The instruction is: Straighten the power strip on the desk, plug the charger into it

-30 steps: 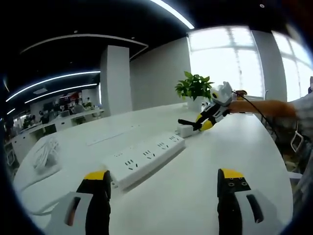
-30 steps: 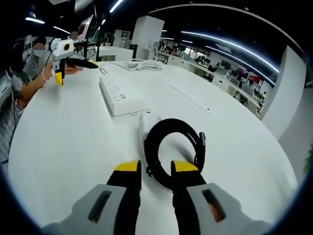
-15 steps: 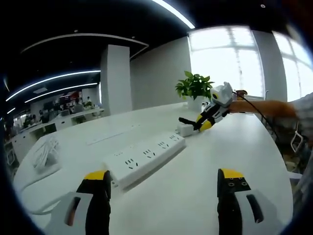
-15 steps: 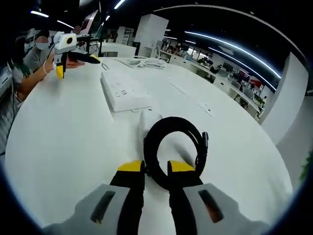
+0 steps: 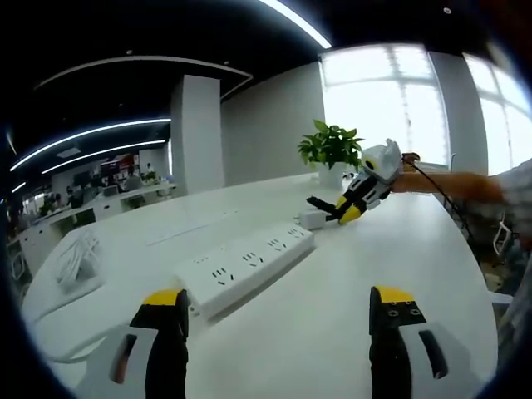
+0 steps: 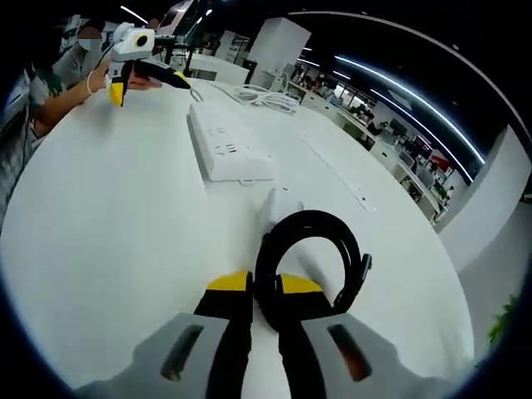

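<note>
**Power strip flat on desk, charger cable pinched by right gripper**

Power strip (image 5: 246,268): white, multi-socket, lying flat on white desk (image 5: 332,332), running diagonally from near-left toward far-right in left gripper view. In right gripper view same strip (image 6: 228,146) sits far of the charger, long axis pointing away from camera.

Charger (image 6: 278,209): white block on desk, just beyond the coiled black cable (image 6: 312,259); coil loops upright-ish from the jaws, near end of coil between them. In left gripper view charger (image 5: 312,219) seen just past far end of strip; whether touching it, cannot tell.

Right gripper (image 6: 264,284): yellow-tipped jaws nearly together, clamped on near part of cable coil. Seen from left gripper view (image 5: 331,210) it is at far right, held by a person's hand, tips down at charger.

Left gripper (image 5: 278,309): jaws wide apart, nothing between them, hovering over desk near the strip's near end. From right gripper view (image 6: 143,73) it is far left, held by a hand.

Bkgd: white cord bundle (image 5: 76,259) on desk at left; potted plant (image 5: 330,150) at far end near window.
</note>
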The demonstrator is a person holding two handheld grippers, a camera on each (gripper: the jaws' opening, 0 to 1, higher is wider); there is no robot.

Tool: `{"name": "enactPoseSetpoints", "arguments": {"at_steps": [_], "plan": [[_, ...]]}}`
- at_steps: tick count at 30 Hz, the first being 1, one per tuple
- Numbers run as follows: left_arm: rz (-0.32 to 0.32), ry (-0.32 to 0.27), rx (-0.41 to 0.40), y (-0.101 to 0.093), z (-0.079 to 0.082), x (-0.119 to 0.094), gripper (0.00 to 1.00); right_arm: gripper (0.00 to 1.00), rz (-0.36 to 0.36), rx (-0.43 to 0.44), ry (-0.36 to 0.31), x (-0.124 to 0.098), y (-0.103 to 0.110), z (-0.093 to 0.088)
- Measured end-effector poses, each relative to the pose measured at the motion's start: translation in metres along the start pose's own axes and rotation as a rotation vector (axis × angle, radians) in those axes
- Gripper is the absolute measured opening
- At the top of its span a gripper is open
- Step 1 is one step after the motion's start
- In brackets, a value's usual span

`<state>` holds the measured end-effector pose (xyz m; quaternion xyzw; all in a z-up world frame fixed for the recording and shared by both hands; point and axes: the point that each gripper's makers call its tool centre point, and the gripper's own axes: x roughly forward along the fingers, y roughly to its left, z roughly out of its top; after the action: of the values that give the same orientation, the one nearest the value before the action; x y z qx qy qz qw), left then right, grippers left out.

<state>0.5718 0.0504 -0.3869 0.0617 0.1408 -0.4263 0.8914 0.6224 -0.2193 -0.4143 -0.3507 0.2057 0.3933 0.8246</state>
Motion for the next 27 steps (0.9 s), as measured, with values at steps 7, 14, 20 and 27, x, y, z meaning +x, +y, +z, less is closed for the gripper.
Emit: {"name": "enactPoseSetpoints", "arguments": {"at_steps": [7, 14, 20, 27], "plan": [[0.002, 0.004, -0.002, 0.000, -0.002, 0.000, 0.92, 0.08, -0.074, -0.039, -0.023, -0.002, 0.001, 0.003], [0.004, 0.004, -0.003, 0.000, -0.003, 0.000, 0.92, 0.08, -0.200, -0.111, -0.054, -0.008, -0.007, 0.009], [0.005, 0.008, -0.004, 0.001, -0.004, 0.000, 0.91, 0.08, -0.301, -0.217, -0.044, -0.014, -0.007, 0.020], [0.009, 0.011, -0.006, 0.002, -0.006, -0.001, 0.91, 0.09, -0.394, -0.278, -0.059, -0.022, -0.011, 0.039]]}}
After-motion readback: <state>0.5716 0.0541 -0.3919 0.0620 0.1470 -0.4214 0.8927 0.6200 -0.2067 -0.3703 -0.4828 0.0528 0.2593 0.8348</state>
